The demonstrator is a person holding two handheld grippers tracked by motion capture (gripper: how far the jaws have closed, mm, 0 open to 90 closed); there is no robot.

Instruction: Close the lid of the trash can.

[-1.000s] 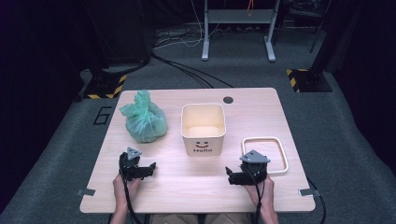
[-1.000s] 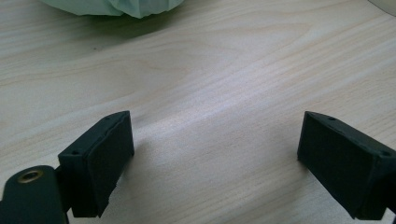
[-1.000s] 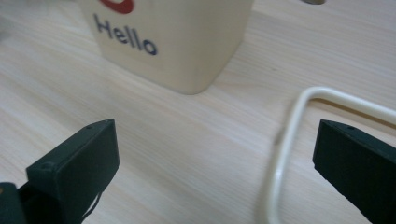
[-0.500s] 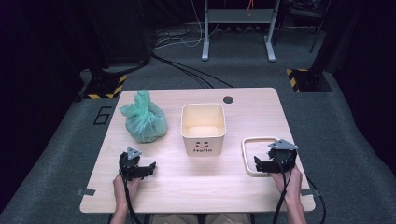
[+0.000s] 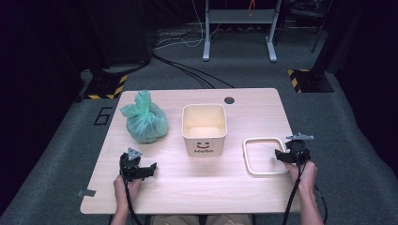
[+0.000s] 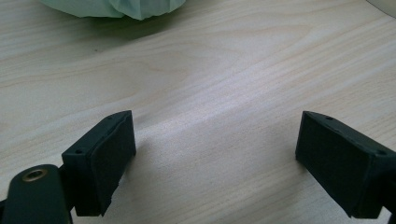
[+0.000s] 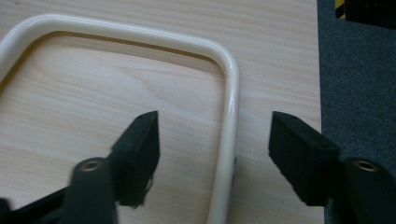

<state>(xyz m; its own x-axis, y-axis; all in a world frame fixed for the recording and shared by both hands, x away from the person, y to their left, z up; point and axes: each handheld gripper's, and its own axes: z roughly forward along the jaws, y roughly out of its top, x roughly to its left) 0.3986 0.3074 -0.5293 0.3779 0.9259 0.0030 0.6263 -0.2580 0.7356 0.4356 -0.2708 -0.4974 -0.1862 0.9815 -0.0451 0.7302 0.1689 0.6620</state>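
My right claw has just been closing, its jaws straddling the right side of the cream, rounded-square plastic ring lying flat near the table's right edge, pads not touching. My left claw gapes open over bare wood.

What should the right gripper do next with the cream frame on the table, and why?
Probably close on it. The right gripper has just been closing, and the right side bar of the cream frame already runs between its jaws, with gaps on both sides. The frame lies flat on the table, not yet held.
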